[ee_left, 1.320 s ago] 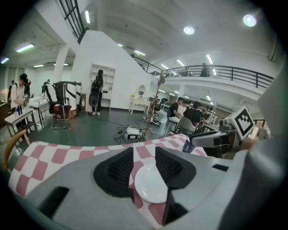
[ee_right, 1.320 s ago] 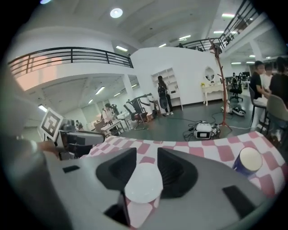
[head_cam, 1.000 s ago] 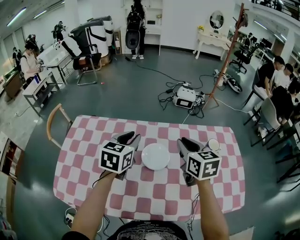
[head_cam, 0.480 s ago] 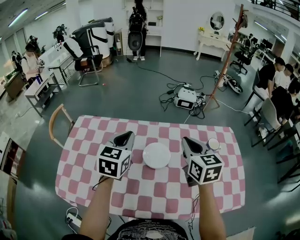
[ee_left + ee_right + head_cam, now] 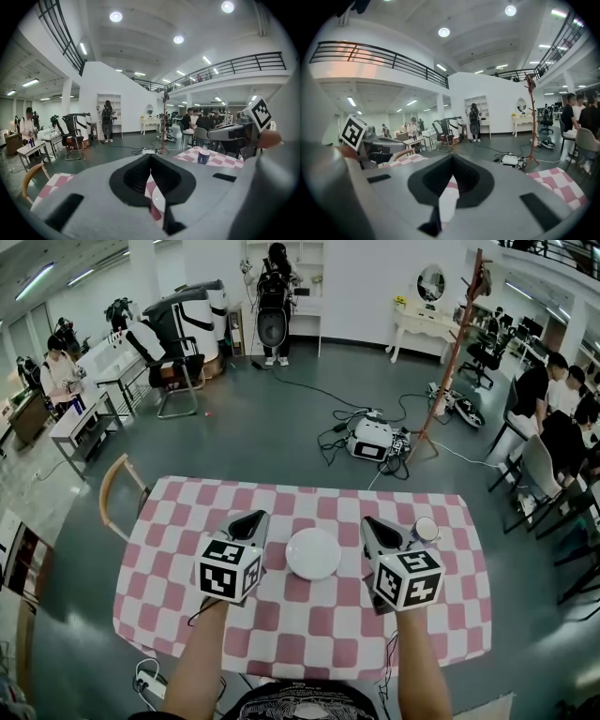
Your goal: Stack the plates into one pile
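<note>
The left gripper (image 5: 249, 519) and the right gripper (image 5: 379, 527) are hovering on either side of the white plate (image 5: 313, 553) on the table (image 5: 309, 638), both squeezing together on nothing, so going in closed they may be bumping the plate toward the little cup (image 5: 426, 529) near it.

Plate (image 5: 157, 199) mostly hidden behind body of left gripper (image 5: 151, 156)

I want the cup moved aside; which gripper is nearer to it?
Right. In the head view, the right gripper sits just left of the cup, apart from it. The left gripper is on the far side of the plate.
</note>
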`<act>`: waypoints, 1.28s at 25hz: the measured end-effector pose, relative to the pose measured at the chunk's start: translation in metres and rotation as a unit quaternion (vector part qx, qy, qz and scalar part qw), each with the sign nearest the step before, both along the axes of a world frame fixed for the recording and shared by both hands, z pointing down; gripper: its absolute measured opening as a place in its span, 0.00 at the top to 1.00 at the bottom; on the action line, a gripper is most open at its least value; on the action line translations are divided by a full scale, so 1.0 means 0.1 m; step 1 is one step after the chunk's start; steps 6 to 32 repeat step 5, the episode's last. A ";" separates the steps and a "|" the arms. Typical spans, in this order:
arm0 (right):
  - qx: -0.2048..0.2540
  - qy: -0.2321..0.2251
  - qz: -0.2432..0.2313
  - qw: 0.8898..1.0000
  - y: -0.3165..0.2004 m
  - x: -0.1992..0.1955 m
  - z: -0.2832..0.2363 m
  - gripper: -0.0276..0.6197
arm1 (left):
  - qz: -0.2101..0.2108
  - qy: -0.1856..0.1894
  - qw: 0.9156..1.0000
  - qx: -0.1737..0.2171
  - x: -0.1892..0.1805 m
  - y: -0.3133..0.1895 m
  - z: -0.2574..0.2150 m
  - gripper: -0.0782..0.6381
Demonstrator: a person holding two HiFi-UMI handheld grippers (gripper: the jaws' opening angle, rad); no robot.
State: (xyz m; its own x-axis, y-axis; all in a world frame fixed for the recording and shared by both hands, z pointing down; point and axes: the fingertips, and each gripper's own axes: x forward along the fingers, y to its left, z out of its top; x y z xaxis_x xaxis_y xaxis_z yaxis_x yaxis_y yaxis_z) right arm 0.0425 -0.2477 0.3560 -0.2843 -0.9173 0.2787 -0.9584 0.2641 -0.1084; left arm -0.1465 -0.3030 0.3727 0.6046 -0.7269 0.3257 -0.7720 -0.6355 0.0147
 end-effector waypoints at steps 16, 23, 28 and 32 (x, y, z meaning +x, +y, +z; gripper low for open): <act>-0.001 0.000 0.001 1.000 0.03 0.00 -0.02 0.95 | 0.006 -0.002 1.000 -0.001 0.03 0.03 0.01 0.89; -0.001 0.000 0.001 1.000 0.03 0.00 -0.02 0.95 | 0.006 -0.002 1.000 -0.001 0.03 0.03 0.01 0.89; -0.001 0.000 0.001 1.000 0.03 0.00 -0.02 0.95 | 0.006 -0.002 1.000 -0.001 0.03 0.03 0.01 0.89; -0.001 0.000 0.001 1.000 0.03 0.00 -0.02 0.95 | 0.006 -0.002 1.000 -0.001 0.03 0.03 0.01 0.89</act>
